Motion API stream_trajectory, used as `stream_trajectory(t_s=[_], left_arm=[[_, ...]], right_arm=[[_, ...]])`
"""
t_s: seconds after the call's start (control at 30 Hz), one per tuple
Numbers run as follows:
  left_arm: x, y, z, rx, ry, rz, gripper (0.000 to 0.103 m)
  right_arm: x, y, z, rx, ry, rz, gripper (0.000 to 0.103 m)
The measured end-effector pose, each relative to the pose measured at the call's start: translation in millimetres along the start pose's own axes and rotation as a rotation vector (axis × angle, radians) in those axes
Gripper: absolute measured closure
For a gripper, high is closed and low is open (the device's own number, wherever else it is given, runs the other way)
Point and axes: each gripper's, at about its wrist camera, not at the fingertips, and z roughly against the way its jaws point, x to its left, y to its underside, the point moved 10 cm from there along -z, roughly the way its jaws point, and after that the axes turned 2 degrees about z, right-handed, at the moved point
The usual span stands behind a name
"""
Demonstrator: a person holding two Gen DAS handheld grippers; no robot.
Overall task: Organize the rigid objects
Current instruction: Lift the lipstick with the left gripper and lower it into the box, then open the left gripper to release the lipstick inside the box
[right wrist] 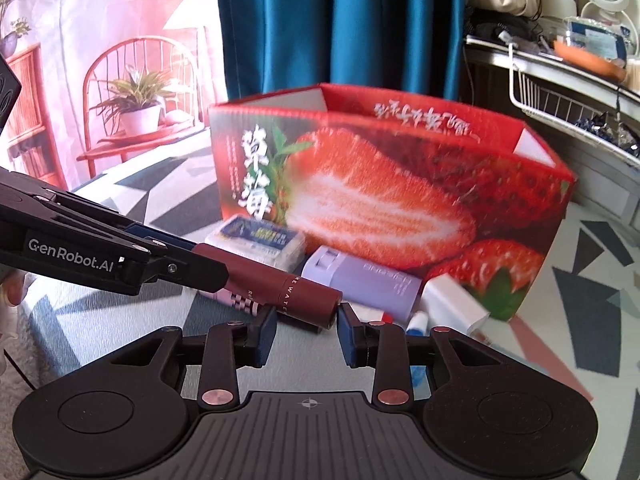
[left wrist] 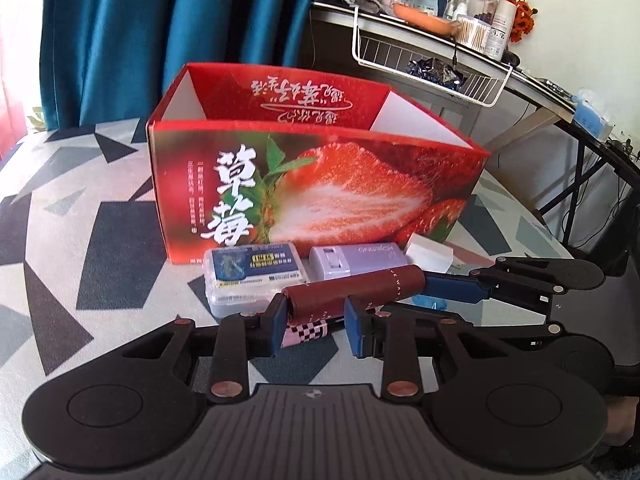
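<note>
A dark red tube [left wrist: 352, 290] hangs just above the patterned table, held at both ends. My left gripper [left wrist: 316, 320] is shut on its near end, where a checkered band shows. My right gripper [left wrist: 440, 294] reaches in from the right and clamps the far end. In the right wrist view the tube [right wrist: 304, 294] lies between the pads of the right gripper [right wrist: 308, 320], and the left gripper [right wrist: 216, 272] comes in from the left. Behind stands an open red strawberry box [left wrist: 320, 184] [right wrist: 380, 200].
In front of the box lie a clear case with a blue label [left wrist: 252, 276] [right wrist: 260, 240], a lilac box [left wrist: 356, 264] [right wrist: 364, 284] and a white block [left wrist: 430, 256] [right wrist: 452, 304]. A white wire basket [left wrist: 432, 64] hangs under a cluttered desk at the right. A teal curtain [left wrist: 180, 20] hangs behind.
</note>
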Motion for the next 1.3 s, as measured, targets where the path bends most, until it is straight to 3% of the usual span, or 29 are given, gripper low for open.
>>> stream_trajectory(t_s=[0.3,0.57,0.77,0.97,1.3], left_arm=[[-9.6,-57.9,22.9,-0.097,0.017,0.01,0.07],[-18.7,-112.8,23.3,-0.159,0.032,-0.017,0.069],[-2.6,-132.2,-16.9,-0.073,0.088,0.074,0.069],[5.5,-130.7,-50.0,0.026,0.132,0.128,0.069],[9.2,-116.3,-65.7,0.054,0.109,0.102,0.066]], right_arm=[[-14.5,-61.7,27.0,-0.108,0.052,0.04,0.072],[-36.3,-114.5,29.5,-0.144,0.093,0.044,0.071],[-58.8,-137.3,4.7,-0.11,0.112,0.039,0.071],[-78.7,-130.1,-31.7,-0.013,0.11,-0.003,0.071],[-86.3,-124.7,-45.4,0.043,0.078,-0.054,0.068]])
